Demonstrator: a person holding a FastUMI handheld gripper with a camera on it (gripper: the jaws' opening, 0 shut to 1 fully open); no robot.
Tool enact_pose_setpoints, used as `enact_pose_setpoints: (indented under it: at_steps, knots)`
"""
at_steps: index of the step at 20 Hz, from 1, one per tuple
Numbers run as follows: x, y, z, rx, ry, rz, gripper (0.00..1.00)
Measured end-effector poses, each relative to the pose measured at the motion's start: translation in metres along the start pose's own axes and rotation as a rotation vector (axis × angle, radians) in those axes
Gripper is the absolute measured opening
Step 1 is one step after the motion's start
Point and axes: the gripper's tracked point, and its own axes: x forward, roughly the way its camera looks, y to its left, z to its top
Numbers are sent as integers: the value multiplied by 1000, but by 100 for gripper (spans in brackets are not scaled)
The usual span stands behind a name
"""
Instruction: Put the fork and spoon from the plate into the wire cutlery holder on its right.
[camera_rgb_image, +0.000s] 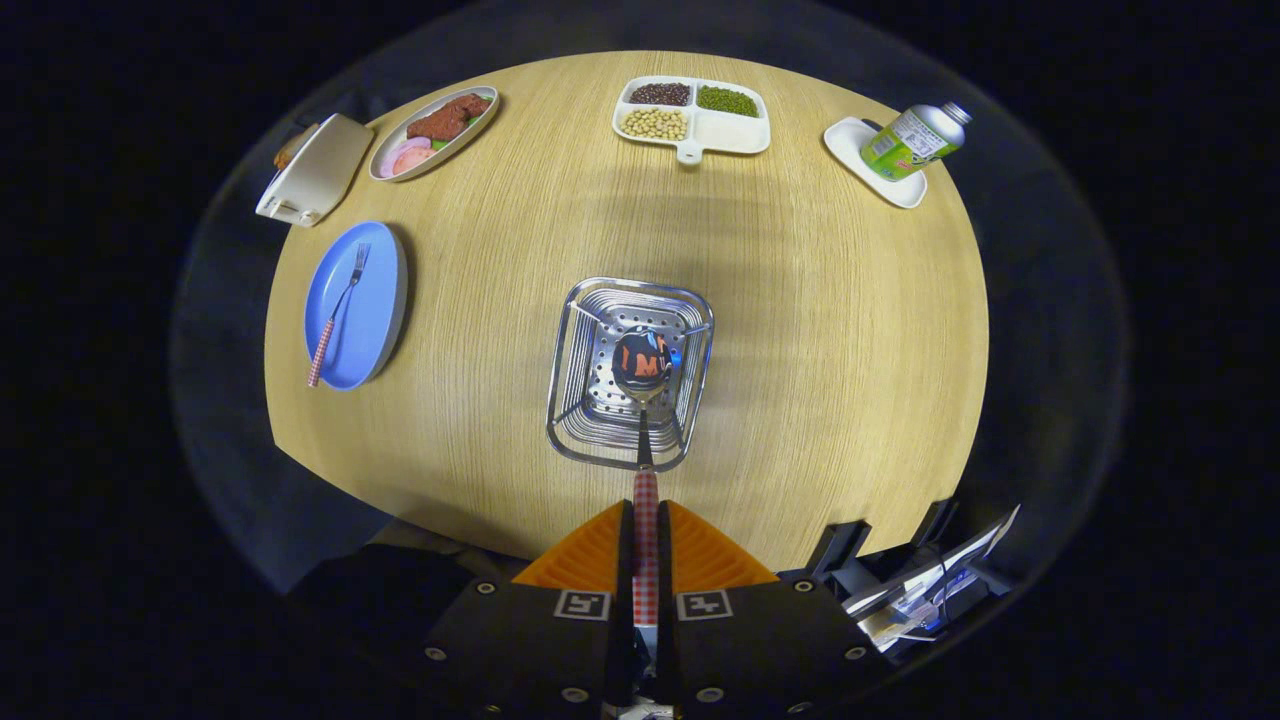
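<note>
My gripper (645, 525) is shut on the red-checked handle of the spoon (642, 375), both fingers pressing on it. The spoon points away from me and its shiny bowl hangs over the mouth of the wire cutlery holder (585, 400), a square steel basket with a perforated floor, just ahead of the fingers. Left of the holder lies the blue plate (375, 310) with the fork (337, 315) on it, tines away from me, its red-checked handle near the plate's front rim.
The round wooden table (800, 330) carries a white divided tray of beans (735, 130) at the back, an oval dish of meat (395, 160) and a white box (315, 170) at back left, and a green can (912, 142) lying on a small white dish at back right.
</note>
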Motion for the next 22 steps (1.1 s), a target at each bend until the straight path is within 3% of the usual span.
enact_pose_setpoints:
  at_steps: [6, 11, 15, 20, 22]
  knots:
    - [4, -4, 16, 78, -26, -5, 11]
    - [-3, -8, 40, 137, -151, -32, 13]
    - [-17, -16, 64, 202, -319, -67, 14]
    - [-68, -16, 105, 235, -646, -86, 16]
    - [-96, -13, 118, 243, -776, -89, 22]
